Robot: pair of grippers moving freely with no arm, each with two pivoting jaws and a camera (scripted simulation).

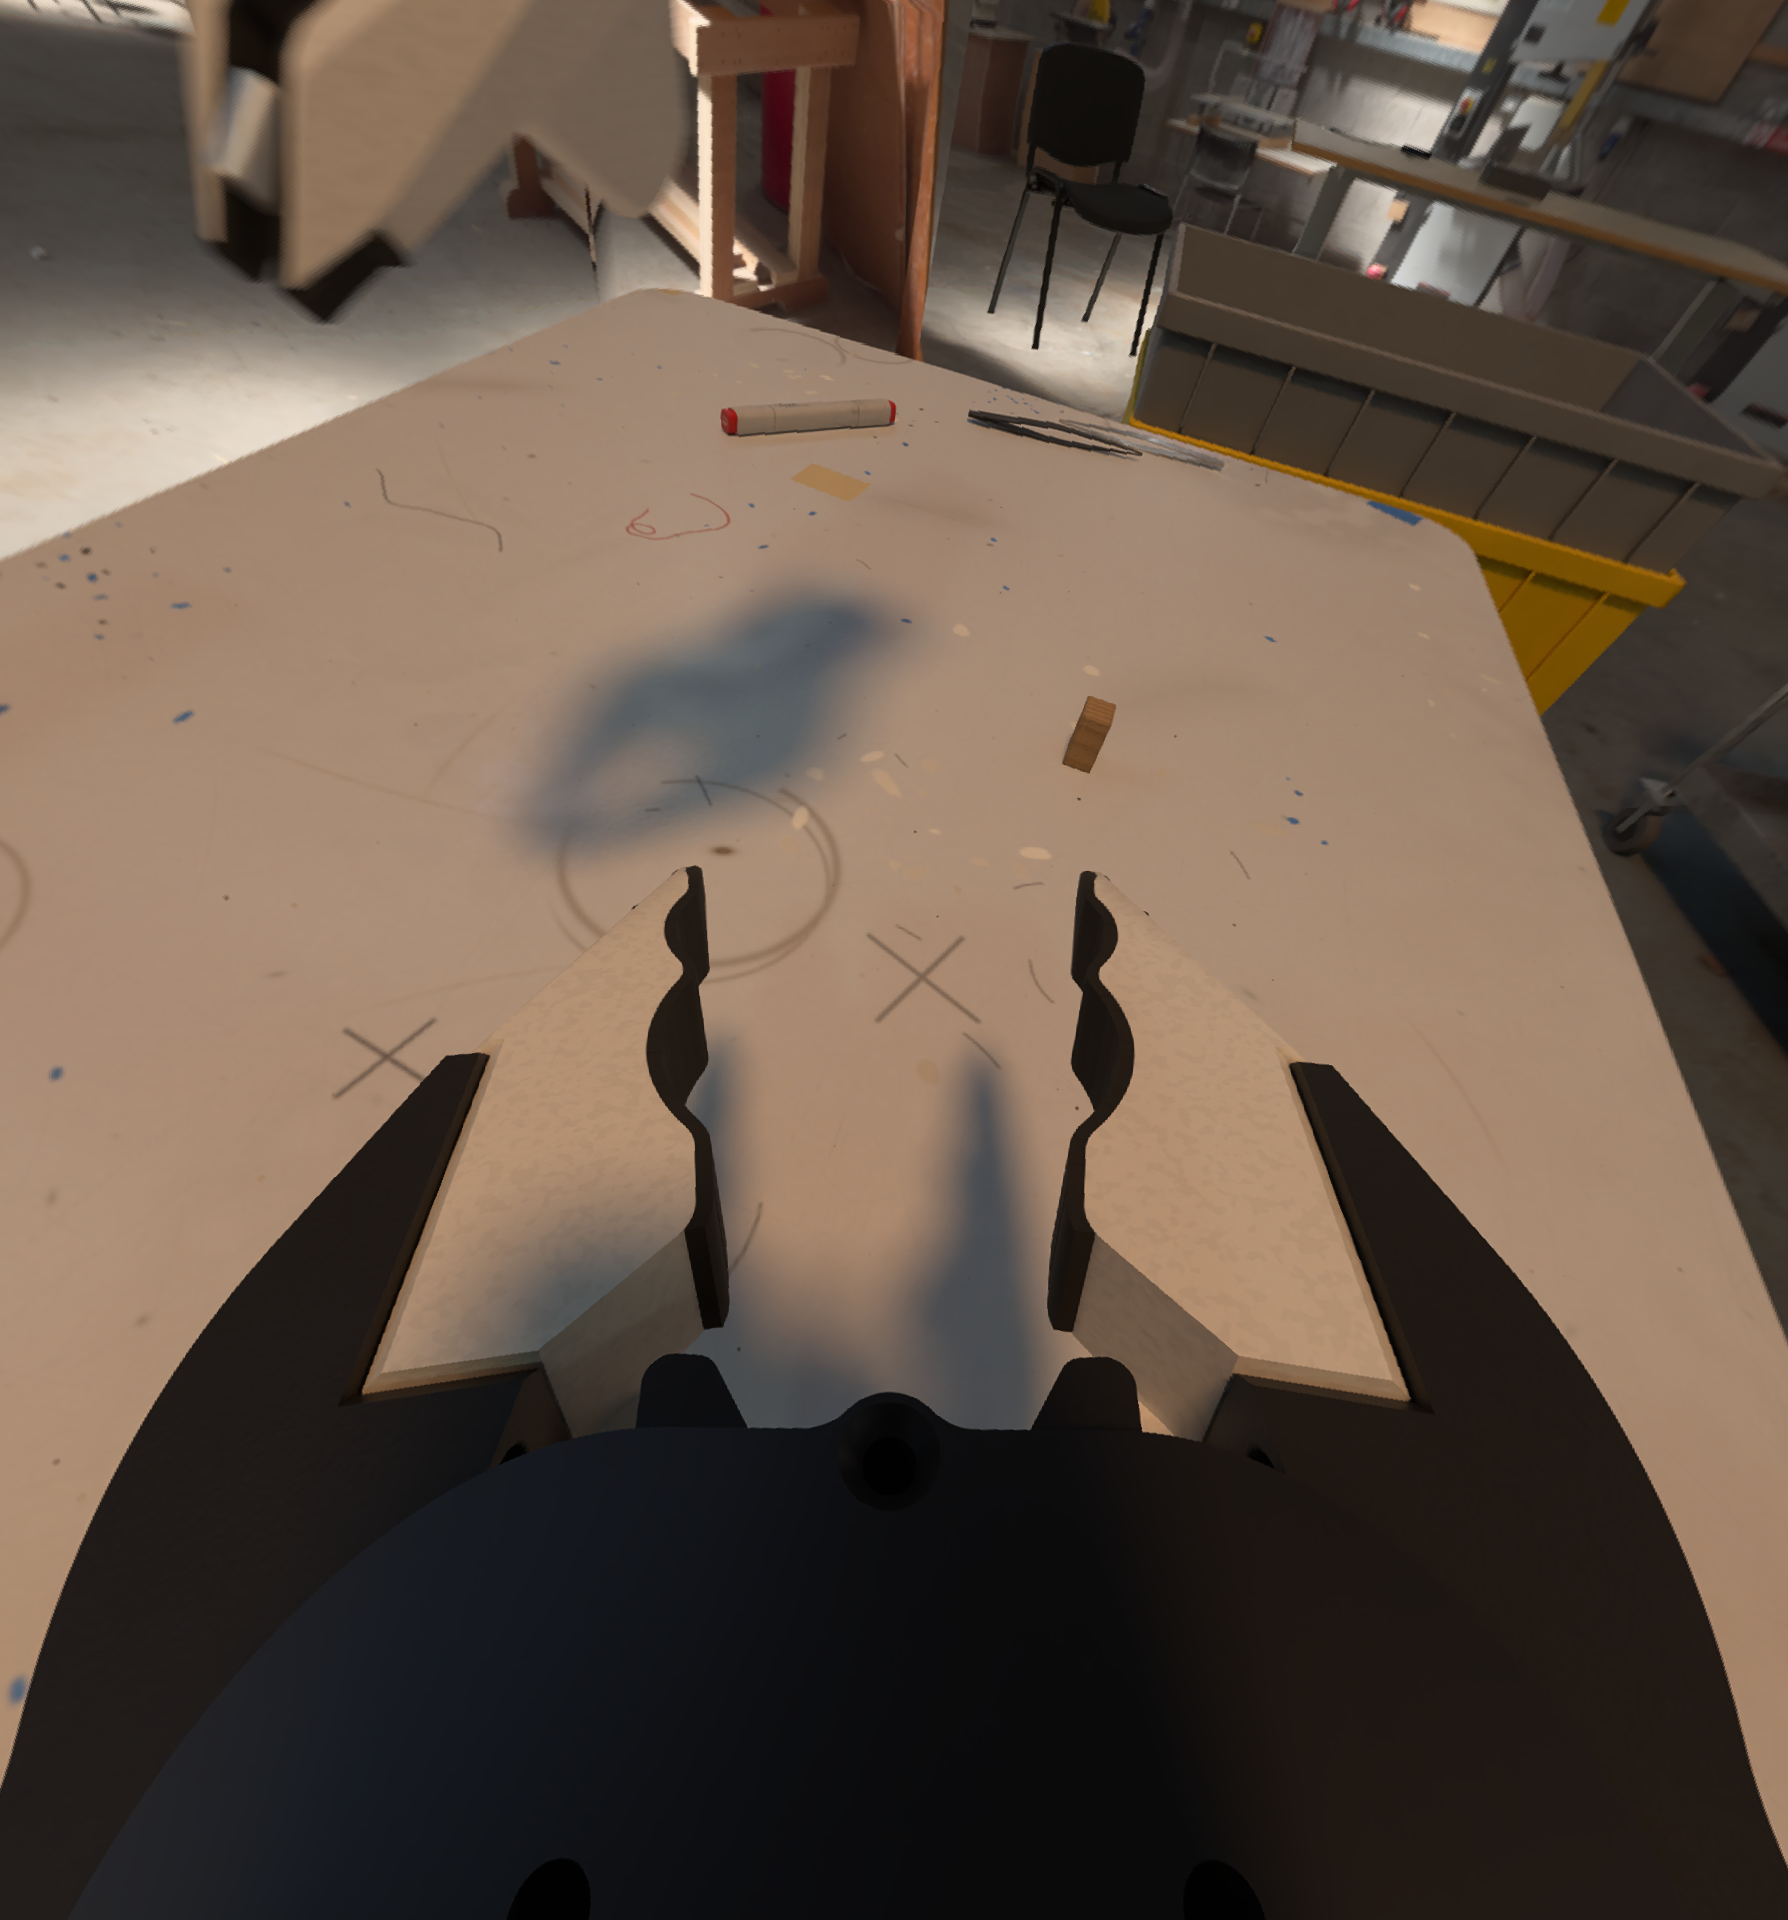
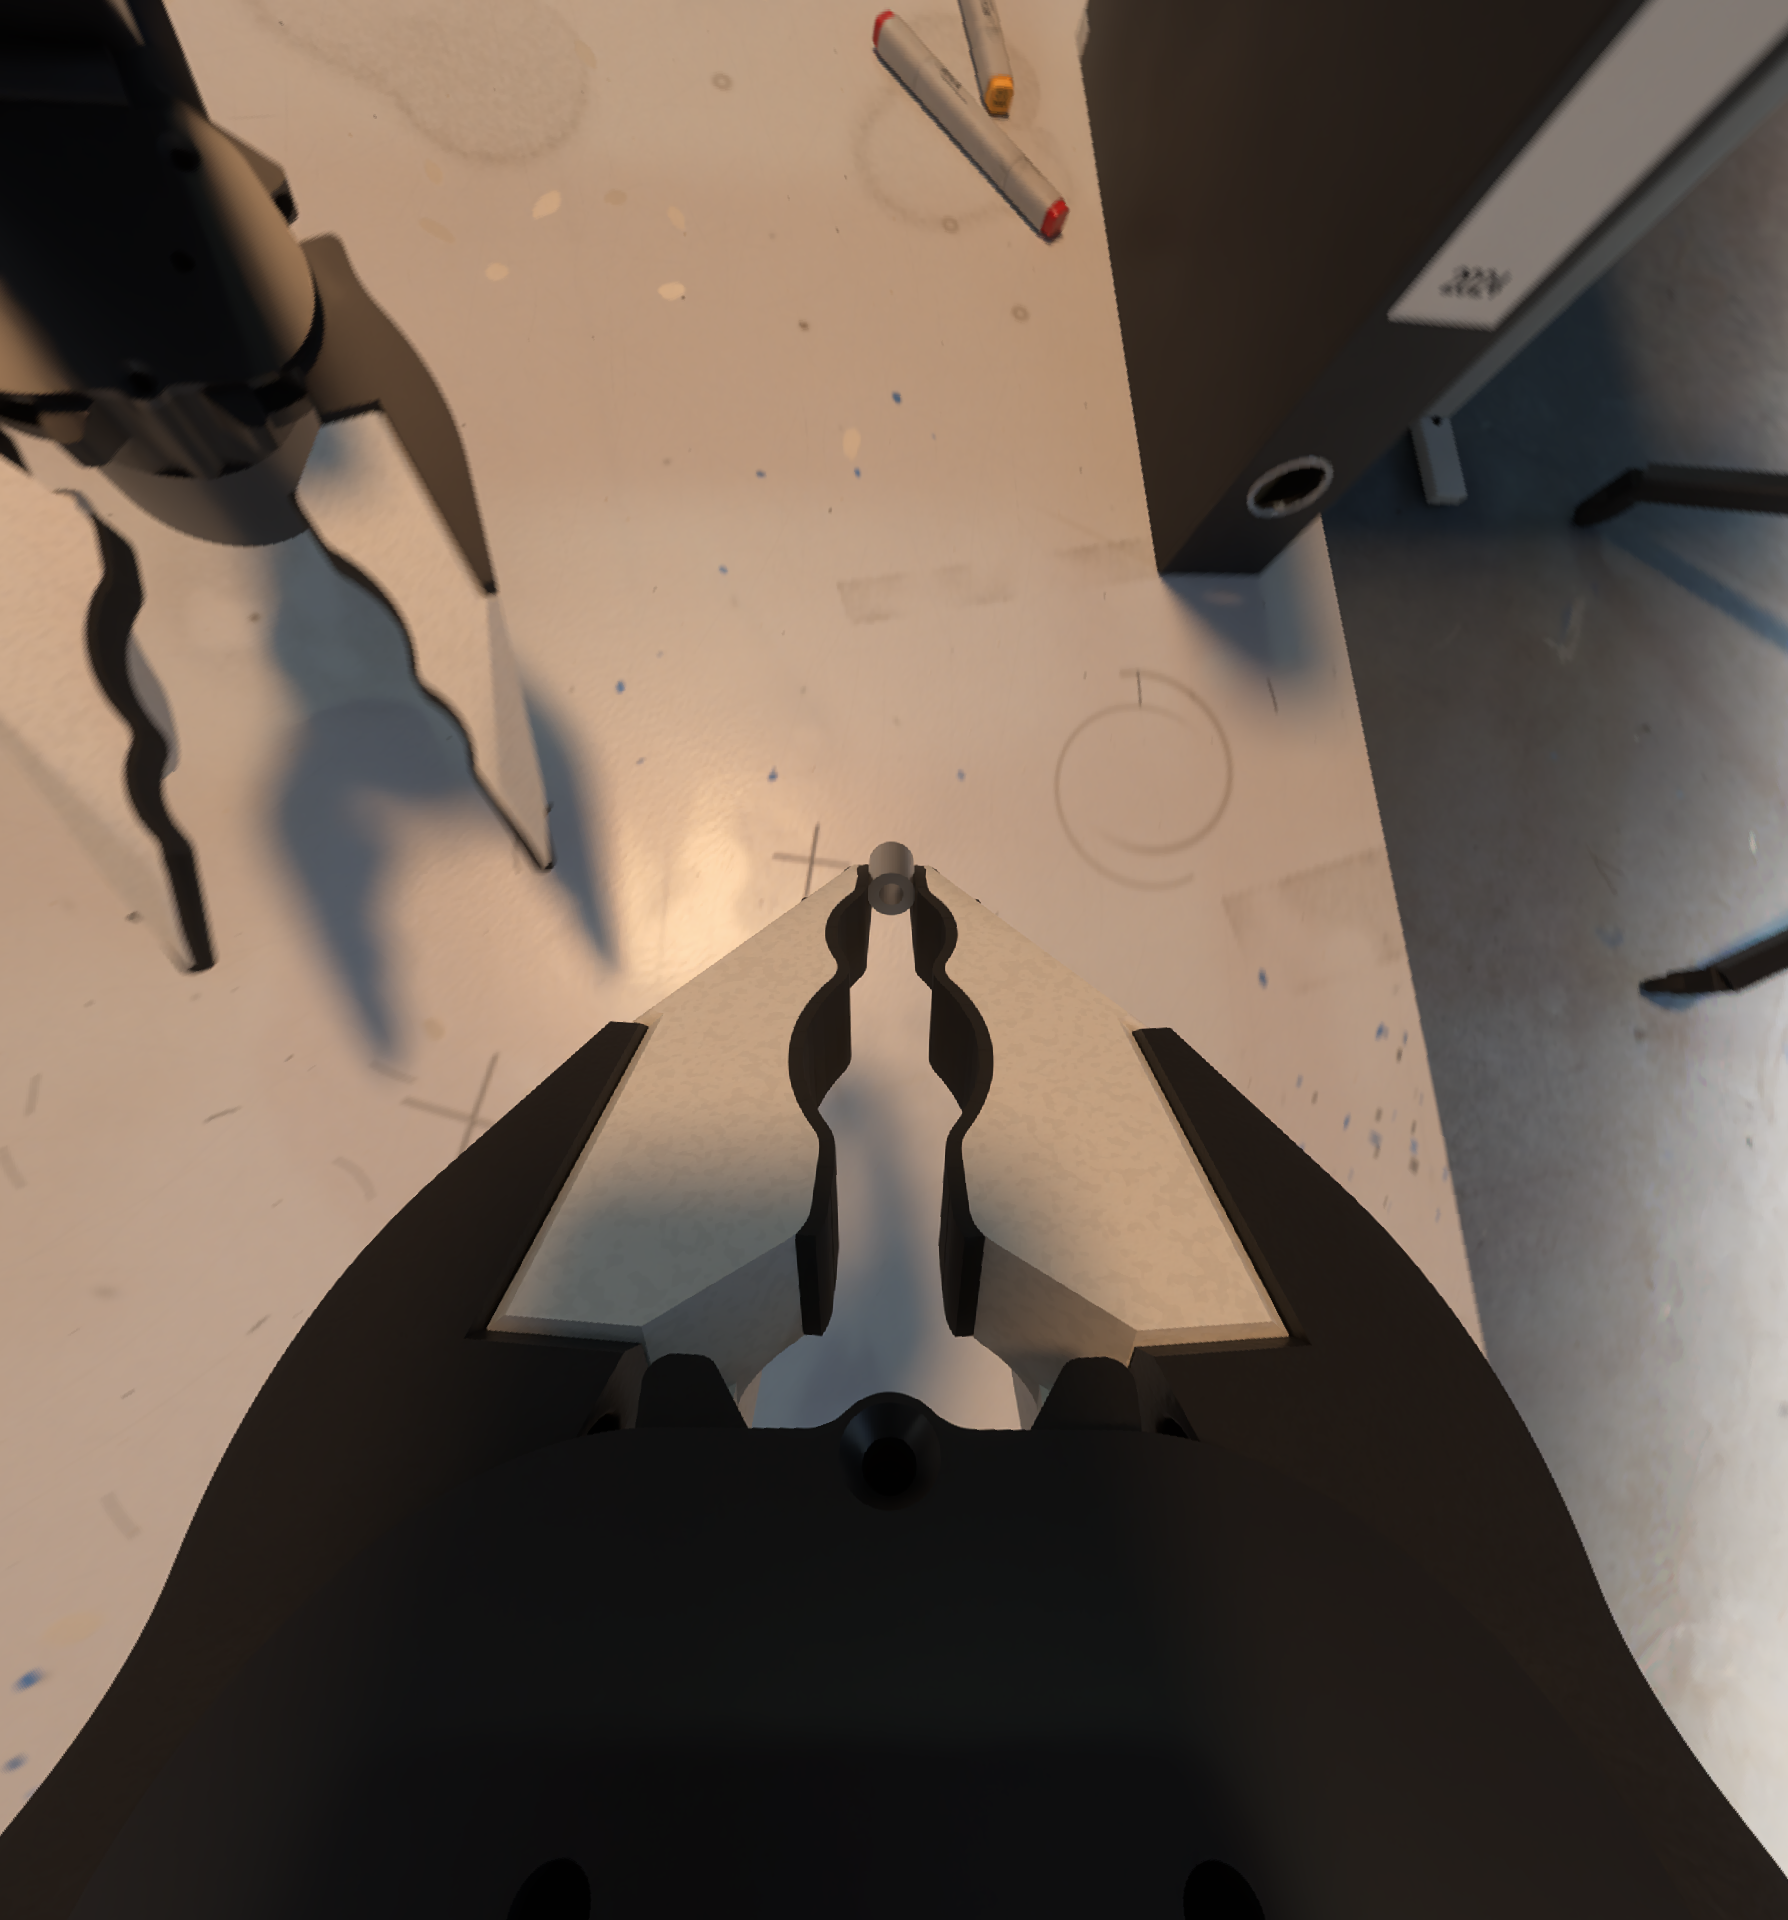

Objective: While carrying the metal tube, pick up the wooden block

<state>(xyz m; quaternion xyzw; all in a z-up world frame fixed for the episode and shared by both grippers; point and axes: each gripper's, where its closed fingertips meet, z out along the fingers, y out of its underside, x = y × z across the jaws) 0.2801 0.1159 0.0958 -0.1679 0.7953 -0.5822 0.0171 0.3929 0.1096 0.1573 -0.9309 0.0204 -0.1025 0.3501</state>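
A small wooden block (image 1: 1089,734) stands on the pale table (image 1: 246,831), ahead and to the right of my left gripper (image 1: 890,878). The left gripper is open and empty, above the table. My right gripper (image 2: 890,878) is shut on a short grey metal tube (image 2: 891,881), seen end-on at its fingertips, held above the table (image 2: 765,520). The right gripper shows blurred at the top left of the left wrist view (image 1: 350,135). The left gripper shows at the upper left of the right wrist view (image 2: 370,914). The block is not in the right wrist view.
A red-capped marker (image 1: 807,418) and dark tweezers (image 1: 1077,431) lie at the table's far end. A yellow bin (image 1: 1555,613) and a black chair (image 1: 1087,187) stand beyond. In the right wrist view, two markers (image 2: 973,125) and a black binder (image 2: 1337,260) sit near the table's right edge.
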